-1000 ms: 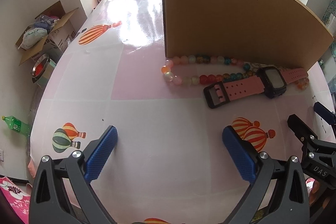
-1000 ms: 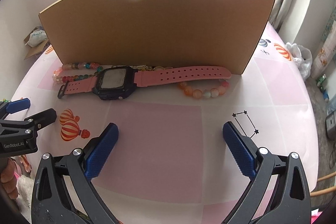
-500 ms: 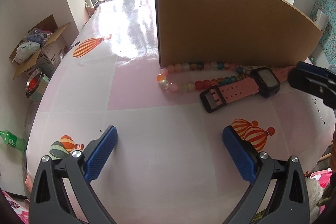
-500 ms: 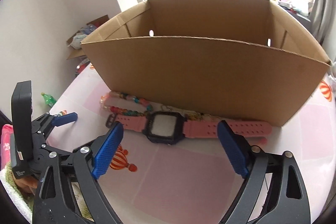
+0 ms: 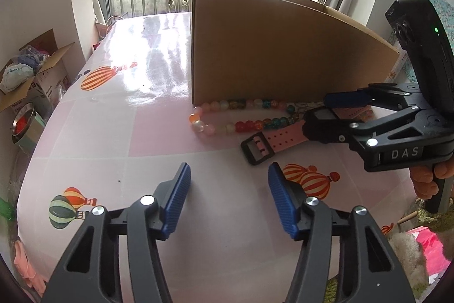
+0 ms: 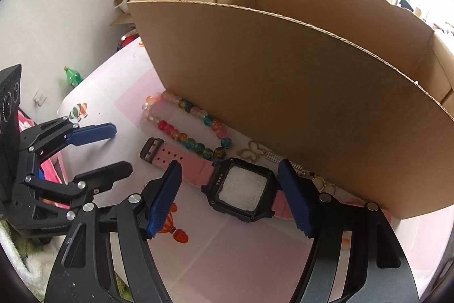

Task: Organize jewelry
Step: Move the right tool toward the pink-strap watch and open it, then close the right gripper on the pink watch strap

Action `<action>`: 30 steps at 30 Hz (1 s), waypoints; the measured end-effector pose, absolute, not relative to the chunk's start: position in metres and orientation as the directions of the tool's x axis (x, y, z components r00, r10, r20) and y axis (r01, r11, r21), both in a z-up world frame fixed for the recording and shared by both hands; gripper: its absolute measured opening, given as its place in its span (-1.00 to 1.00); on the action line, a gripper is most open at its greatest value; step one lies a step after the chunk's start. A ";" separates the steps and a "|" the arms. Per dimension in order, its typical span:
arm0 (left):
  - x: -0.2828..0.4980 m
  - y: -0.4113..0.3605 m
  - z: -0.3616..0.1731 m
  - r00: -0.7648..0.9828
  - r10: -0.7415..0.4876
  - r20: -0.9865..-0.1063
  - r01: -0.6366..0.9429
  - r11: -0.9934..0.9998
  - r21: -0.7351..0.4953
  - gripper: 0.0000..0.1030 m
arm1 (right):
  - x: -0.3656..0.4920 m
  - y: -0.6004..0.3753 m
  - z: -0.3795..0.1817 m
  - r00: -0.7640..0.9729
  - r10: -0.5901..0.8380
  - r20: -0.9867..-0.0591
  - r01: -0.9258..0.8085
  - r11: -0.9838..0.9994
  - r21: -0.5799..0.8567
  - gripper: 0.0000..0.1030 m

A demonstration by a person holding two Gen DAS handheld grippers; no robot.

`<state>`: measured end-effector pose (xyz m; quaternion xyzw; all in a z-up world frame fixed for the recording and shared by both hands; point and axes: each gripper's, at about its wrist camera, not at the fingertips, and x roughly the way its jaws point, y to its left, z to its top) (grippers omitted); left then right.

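Our right tool hangs over the pink watch on the bench, its blue pads either side of the dark case and closing, though not yet pressing on it. Our left tool hovers nearer us above bare cloth, half narrowed and also closing, with nothing between its pads. The watch lies along the near wall of the cardboard box, with the bead necklace to its left and a thin gold chain tucked between watch and box. We judge the risks plain: pads meeting the case off-centre could skid it against the box, and the far pad could snag the chain or beads and drag them up too. A second ago both tools stood fully wide and the right one was back from the watch, facing the box squarely; now it has swung in over the watch
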<state>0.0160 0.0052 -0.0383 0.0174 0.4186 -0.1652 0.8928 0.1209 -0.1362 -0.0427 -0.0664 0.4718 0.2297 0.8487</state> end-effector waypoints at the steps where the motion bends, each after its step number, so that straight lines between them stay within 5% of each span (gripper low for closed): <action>1: 0.017 0.005 -0.038 0.593 -0.288 -0.752 0.314 0.943 -0.113 -0.01 | 0.120 -0.135 -0.043 0.433 0.334 -0.837 -0.466 0.878 0.110 0.22; 14: 0.003 0.013 -0.029 0.621 -0.296 -0.726 0.297 0.946 -0.131 -0.11 | 0.088 -0.087 -0.056 0.458 0.208 -0.864 -0.600 0.790 -0.127 0.20; 16: -0.003 0.010 -0.023 0.637 -0.296 -0.712 0.313 0.943 -0.112 -0.11 | 0.075 -0.090 -0.054 0.447 0.222 -0.867 -0.602 0.792 -0.108 0.00; 25: -0.031 -0.028 -0.012 0.670 -0.294 -0.682 0.453 0.889 0.061 -0.11 | 0.104 -0.125 -0.051 0.258 0.418 -0.871 -0.574 0.792 0.210 0.00; 30: -0.042 -0.057 -0.017 0.735 -0.182 -0.654 0.466 0.836 0.291 -0.11 | 0.121 -0.144 -0.057 0.149 0.499 -0.854 -0.563 0.753 0.341 -0.01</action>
